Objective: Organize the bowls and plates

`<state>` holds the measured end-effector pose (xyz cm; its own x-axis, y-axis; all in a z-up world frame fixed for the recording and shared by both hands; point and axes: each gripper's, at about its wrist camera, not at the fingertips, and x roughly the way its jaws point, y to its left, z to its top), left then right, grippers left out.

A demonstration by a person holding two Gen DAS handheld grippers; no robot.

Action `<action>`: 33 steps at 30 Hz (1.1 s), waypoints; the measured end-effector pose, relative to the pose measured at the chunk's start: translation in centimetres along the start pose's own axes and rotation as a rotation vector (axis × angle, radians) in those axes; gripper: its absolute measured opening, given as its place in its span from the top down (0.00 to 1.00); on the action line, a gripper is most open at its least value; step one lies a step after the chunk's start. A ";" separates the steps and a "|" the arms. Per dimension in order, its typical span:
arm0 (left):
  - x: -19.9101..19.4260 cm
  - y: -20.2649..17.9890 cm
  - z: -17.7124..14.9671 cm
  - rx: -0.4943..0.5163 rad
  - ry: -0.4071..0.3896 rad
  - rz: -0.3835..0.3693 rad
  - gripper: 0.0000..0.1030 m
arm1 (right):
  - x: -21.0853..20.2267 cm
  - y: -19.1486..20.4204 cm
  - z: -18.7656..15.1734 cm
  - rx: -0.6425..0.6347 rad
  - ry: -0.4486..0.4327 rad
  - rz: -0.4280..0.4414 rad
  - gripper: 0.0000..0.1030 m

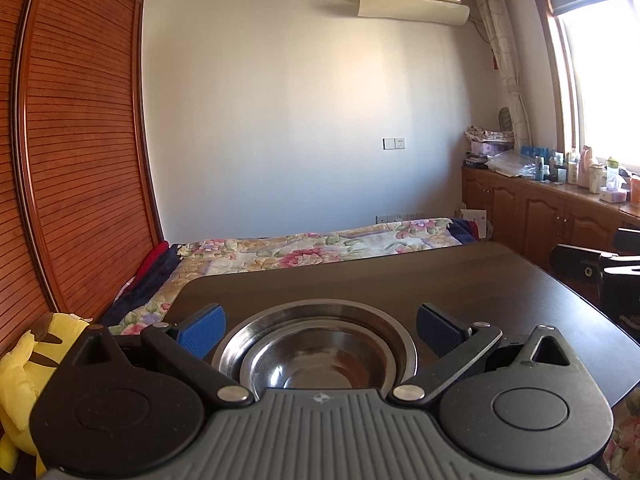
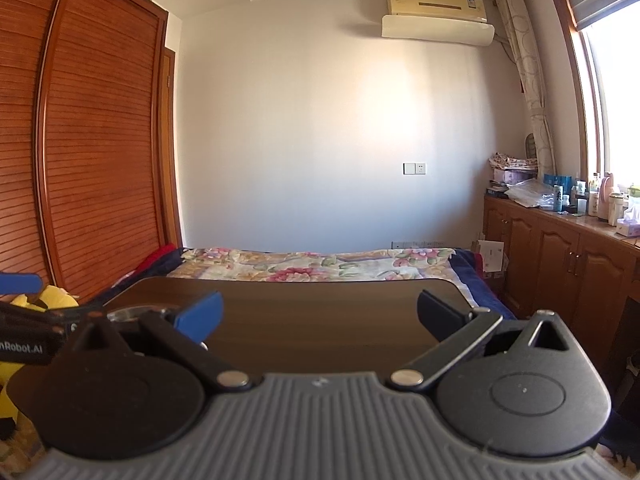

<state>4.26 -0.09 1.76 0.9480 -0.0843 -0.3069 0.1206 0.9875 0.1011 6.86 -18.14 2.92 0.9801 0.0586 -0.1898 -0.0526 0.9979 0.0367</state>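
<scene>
- Left wrist view: the left gripper [image 1: 320,330] has its fingers spread wide, 1 blue pad on each side of a steel bowl [image 1: 316,368] that sits nested in a wider steel plate [image 1: 316,320]. Neither pad touches metal; the gripper holds nothing.
- The stack rests on the dark table [image 1: 460,280], near its close edge and left of its middle. Whether more dishes lie under the bowl cannot be told from here.
- The right gripper [image 1: 592,270] shows only as a dark shape at the far right, apart from the stack.
- Judgement: the bowl and plate already look nested, so the step in hand is either a release or a fresh grasp. For a grasp, bring 1 finger inside the rim and 1 outside rather than spanning the whole bowl, since polished steel slips. For a release, draw straight back so no pad clips the rim and drags the stack towards the edge.
- Right wrist view: the right gripper [image 2: 320,316] also has its fingers spread and empty, above bare table [image 2: 320,320].
- Only a sliver of the plate [image 2: 128,314] shows at the left, behind the left gripper [image 2: 24,312], whose finger state cannot be told in this view.
- Judgement: keep this gripper clear of the stack, or let it steady the far rim if the stack must move.
</scene>
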 end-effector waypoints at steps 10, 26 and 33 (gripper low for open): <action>-0.3 0.5 -1.3 -0.008 0.026 0.015 0.00 | -0.3 0.6 -0.9 -0.007 0.019 0.008 0.00; 0.1 0.8 -4.3 -0.022 0.095 0.018 0.00 | -0.7 0.8 -2.9 -0.021 0.073 0.006 0.00; -0.2 0.6 -5.0 -0.014 0.100 0.021 0.00 | -0.6 0.7 -3.8 -0.016 0.102 0.001 0.00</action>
<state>2.68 1.13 -2.88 0.9160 -0.0505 -0.3980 0.0960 0.9908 0.0953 5.50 -17.39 -0.66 0.9555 0.0608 -0.2885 -0.0572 0.9981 0.0209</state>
